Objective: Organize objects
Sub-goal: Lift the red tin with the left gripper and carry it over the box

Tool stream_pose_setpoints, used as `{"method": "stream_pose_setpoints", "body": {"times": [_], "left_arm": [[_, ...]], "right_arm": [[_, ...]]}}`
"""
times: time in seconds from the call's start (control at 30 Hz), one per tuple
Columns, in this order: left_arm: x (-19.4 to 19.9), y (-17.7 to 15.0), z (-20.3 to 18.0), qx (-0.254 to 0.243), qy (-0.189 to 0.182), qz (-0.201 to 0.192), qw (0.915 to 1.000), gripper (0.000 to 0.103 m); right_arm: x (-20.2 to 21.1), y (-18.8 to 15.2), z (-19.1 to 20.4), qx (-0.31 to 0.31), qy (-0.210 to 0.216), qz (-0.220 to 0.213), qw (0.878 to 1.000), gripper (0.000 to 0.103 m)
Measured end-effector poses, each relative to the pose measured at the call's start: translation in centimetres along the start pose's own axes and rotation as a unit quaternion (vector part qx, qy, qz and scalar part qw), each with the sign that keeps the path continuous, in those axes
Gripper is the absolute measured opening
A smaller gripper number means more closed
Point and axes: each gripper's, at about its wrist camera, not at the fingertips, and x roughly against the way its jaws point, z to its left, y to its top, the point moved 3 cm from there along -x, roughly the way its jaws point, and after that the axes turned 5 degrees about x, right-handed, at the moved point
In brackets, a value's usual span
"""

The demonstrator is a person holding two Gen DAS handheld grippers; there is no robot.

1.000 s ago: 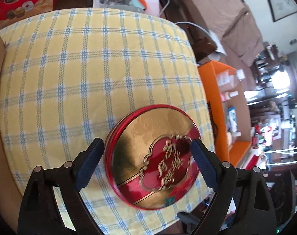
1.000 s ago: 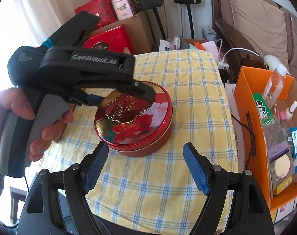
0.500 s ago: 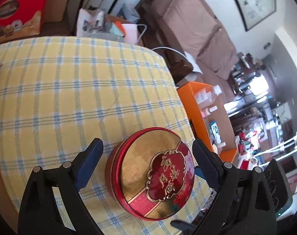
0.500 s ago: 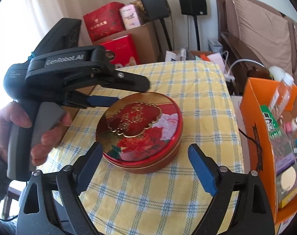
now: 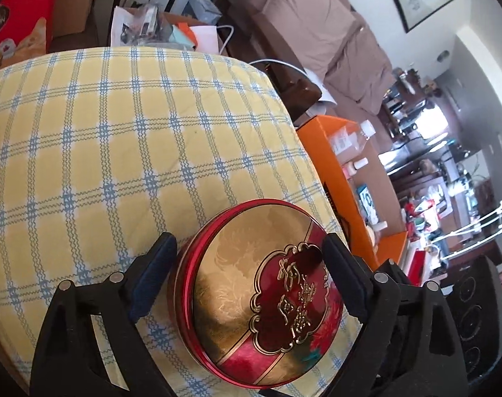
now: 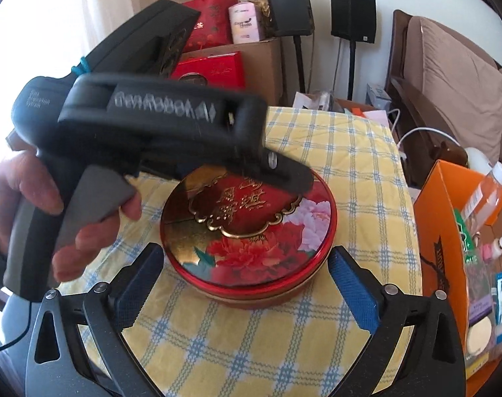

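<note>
A round red and gold tin (image 5: 251, 297) with peony flowers on its lid (image 6: 251, 241) sits flat on the yellow checked tablecloth (image 5: 118, 132). My left gripper (image 5: 247, 244), held by a hand (image 6: 35, 192), hangs over the tin with its jaws closing. One finger (image 5: 155, 278) stands just off the tin's left rim, and the other finger (image 6: 290, 175) lies above the lid; I see no pad pressing. My right gripper (image 6: 246, 253) is low at the tin's near side. Its jaws are opening, with the fingertips flanking the tin's near edge and apart from it.
An orange box (image 6: 439, 231) of bottles and packets stands off the table's right edge. Red gift boxes (image 6: 211, 66) on a cardboard carton, two black speakers (image 6: 351, 16) and a brown sofa (image 6: 456, 82) stand behind. A white cable (image 6: 416, 132) runs by the far right corner.
My right gripper's jaws have spread wider and it has come closer to the tin. The left gripper has rolled and shifted over the tin. The tin has stayed flat on the cloth.
</note>
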Motion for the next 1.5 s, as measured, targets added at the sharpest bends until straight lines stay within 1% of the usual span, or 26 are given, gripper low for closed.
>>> {"method": "stream_pose_setpoints", "body": {"times": [0.2, 0.37, 0.47, 0.63, 0.8, 1.0, 1.2, 1.37, 1.5], "left_arm": [[0.3, -0.3, 0.1, 0.009, 0.01, -0.002, 0.9999, 0.087], [0.4, -0.4, 0.3, 0.02, 0.017, 0.002, 0.9996, 0.087], [0.4, -0.3, 0.4, 0.025, 0.018, 0.003, 0.9995, 0.087], [0.7, -0.6, 0.2, 0.026, 0.026, -0.006, 0.9993, 0.087], [2.0, -0.7, -0.4, 0.05, 0.004, -0.013, 0.9987, 0.087], [5.3, 0.1, -2.4, 0.057, 0.001, -0.034, 0.9978, 0.087], [9.8, 1.2, -3.5, 0.063, -0.006, -0.06, 0.9962, 0.087], [14.3, 2.1, -3.1, 0.075, -0.01, -0.088, 0.9933, 0.087], [17.8, 2.6, -1.6, 0.09, -0.007, -0.113, 0.9895, 0.087]], "right_arm": [[-0.4, 0.0, -0.1, 0.001, 0.0, -0.006, 1.0, 0.103], [-0.3, -0.1, 0.2, 0.002, 0.003, -0.001, 1.0, 0.103], [-0.5, -0.2, 0.5, 0.016, -0.009, 0.004, 1.0, 0.103], [-0.4, -0.3, 0.5, 0.01, -0.009, 0.002, 1.0, 0.103], [1.2, 0.6, 0.6, 0.003, -0.005, -0.016, 1.0, 0.103], [3.8, 2.8, 1.0, 0.01, -0.006, -0.04, 0.999, 0.103], [6.5, 5.9, 2.7, 0.039, -0.006, -0.066, 0.997, 0.103], [8.0, 9.0, 5.1, 0.069, 0.001, -0.086, 0.994, 0.103], [8.5, 11.2, 7.5, 0.089, 0.014, -0.099, 0.991, 0.103]]}}
